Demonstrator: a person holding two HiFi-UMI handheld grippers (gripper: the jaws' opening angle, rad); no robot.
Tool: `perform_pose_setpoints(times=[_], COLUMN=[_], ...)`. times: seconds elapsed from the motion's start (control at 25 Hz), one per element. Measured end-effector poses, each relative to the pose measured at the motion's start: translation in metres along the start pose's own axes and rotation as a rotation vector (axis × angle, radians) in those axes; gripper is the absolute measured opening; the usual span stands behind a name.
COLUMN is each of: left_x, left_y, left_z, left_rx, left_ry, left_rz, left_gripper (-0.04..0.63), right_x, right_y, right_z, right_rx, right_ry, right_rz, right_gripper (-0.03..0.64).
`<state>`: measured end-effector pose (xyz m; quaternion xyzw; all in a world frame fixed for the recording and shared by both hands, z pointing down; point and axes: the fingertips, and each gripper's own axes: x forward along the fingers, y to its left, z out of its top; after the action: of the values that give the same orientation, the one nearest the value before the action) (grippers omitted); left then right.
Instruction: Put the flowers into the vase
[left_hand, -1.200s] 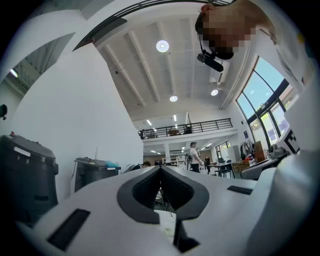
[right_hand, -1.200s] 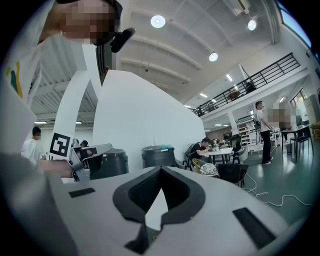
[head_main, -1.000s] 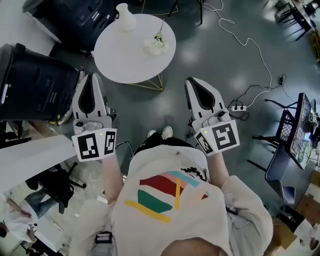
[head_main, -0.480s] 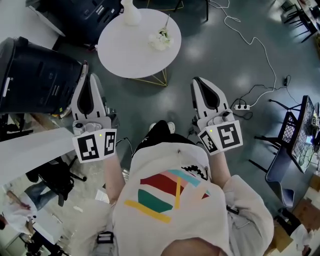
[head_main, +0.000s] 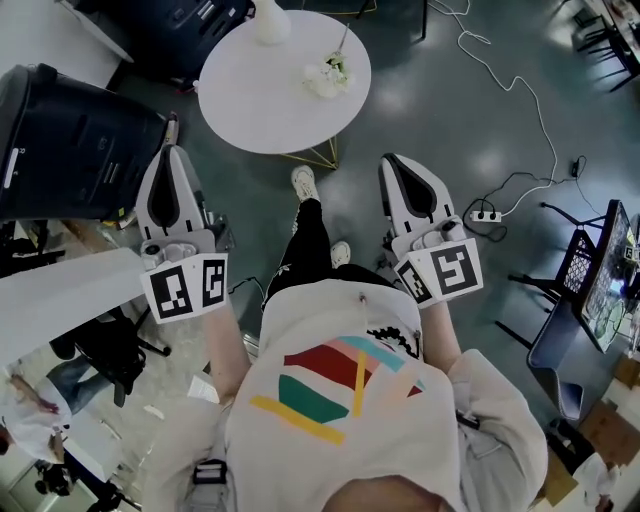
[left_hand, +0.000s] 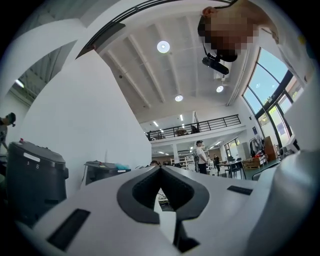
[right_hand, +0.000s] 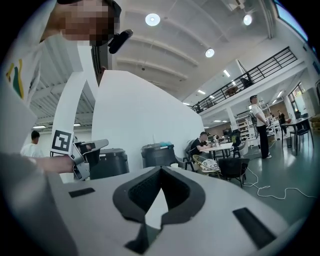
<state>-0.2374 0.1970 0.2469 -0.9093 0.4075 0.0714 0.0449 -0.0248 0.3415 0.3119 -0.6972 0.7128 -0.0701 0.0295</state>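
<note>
Both clenched, empty: left tongs (head_main: 172, 152) & right tongs (head_main: 393, 160) sit short of the round white worktop (head_main: 250, 110), w/ a dark bin (head_main: 80, 140) just beside the left one and open floor to the right. Flowers (head_main: 326, 75) lie near the worktop's far-right edge, long axis diagonal, stem pointing away to upper right. Vase (head_main: 268, 22) stands upright at the far-left edge, apart from them.

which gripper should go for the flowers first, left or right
Right, probably. The flowers lie toward the right side of the round table, nearer the right gripper than the left gripper; the vase stands at the far edge. Both grippers are shut and empty, short of the table.
</note>
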Motion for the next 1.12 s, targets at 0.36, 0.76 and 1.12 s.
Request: perform_pose_setpoints(times=[0.36, 0.76, 1.12], left_x=[0.105, 0.235, 0.304], left_y=[-0.018, 0.022, 0.099], left_z=[-0.026, -0.073, -0.085], left_rx=[-0.014, -0.103, -0.06], left_ry=[-0.008, 0.029, 0.029], left_rz=[-0.114, -0.113, -0.034], left_gripper=[0.006, 0.006, 0.006], right_x=[0.041, 0.184, 0.321], right_y=[-0.052, -0.108, -0.12], right_z=[0.007, 0.039, 0.064], right_rx=[-0.048, -0.12, -0.193], right_ry=[0.004, 0.052, 0.028], right_rz=[-0.063, -0.032, 0.071], right_gripper=[0.011, 0.011, 0.011])
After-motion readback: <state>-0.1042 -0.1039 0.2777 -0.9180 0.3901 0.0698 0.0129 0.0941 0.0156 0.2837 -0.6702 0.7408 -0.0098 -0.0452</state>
